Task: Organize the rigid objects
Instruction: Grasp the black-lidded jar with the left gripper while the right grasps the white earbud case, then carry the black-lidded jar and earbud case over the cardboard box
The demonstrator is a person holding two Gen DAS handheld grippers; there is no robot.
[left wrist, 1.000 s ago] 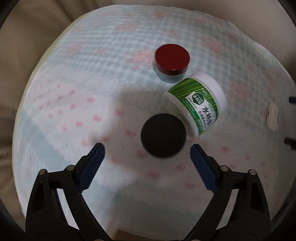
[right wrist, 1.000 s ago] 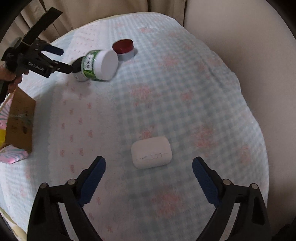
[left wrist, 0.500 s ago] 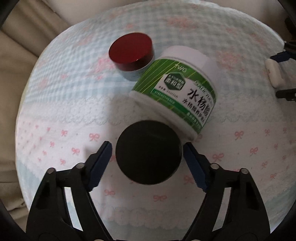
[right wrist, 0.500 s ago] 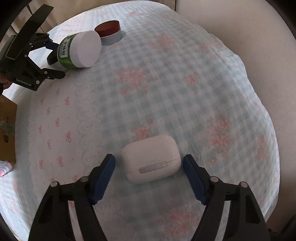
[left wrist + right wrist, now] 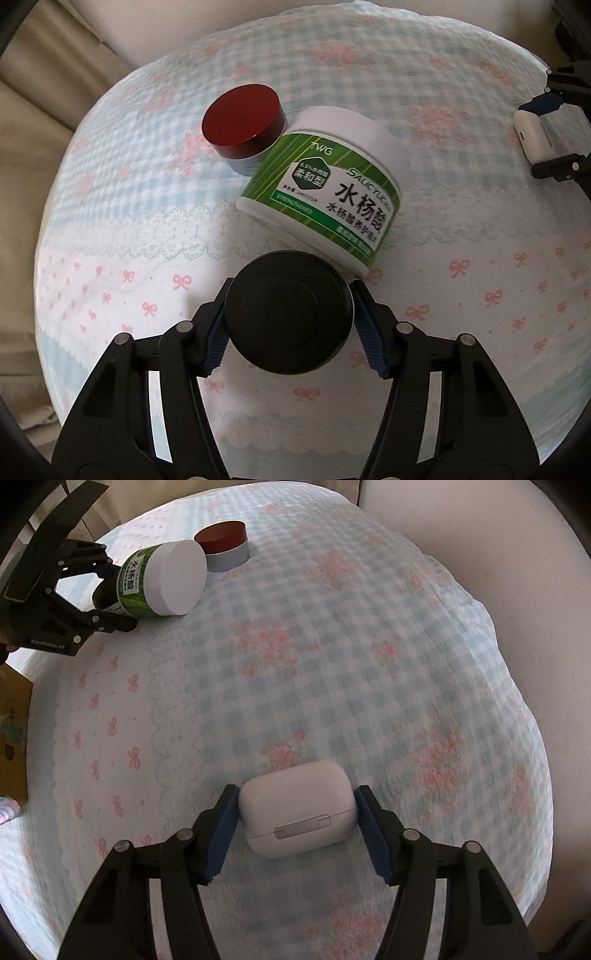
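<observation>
A black round jar (image 5: 288, 314) stands on the cloth between the pads of my left gripper (image 5: 291, 321). The jaws are closing and both pads touch its sides. Just beyond it a white jar with a green label (image 5: 325, 192) lies on its side, against a red-lidded jar (image 5: 242, 120). My right gripper (image 5: 297, 805) is closing on a white earbud case (image 5: 297, 808), with a blue pad against each end. The right wrist view shows the left gripper (image 5: 74, 590) at far left beside the green-labelled jar (image 5: 162, 579) and the red-lidded jar (image 5: 221, 539).
Everything lies on a soft blue-check cloth with pink flowers and bows (image 5: 369, 664). A cardboard box (image 5: 14, 738) sits at its left edge. Beige cushions (image 5: 44, 129) border the cloth on one side and a pale padded surface (image 5: 517, 554) on the other.
Both grippers have come down and narrowed their jaws from wide apart to touching: the left around the black jar, the right around the white case. The left gripper also rolled.
</observation>
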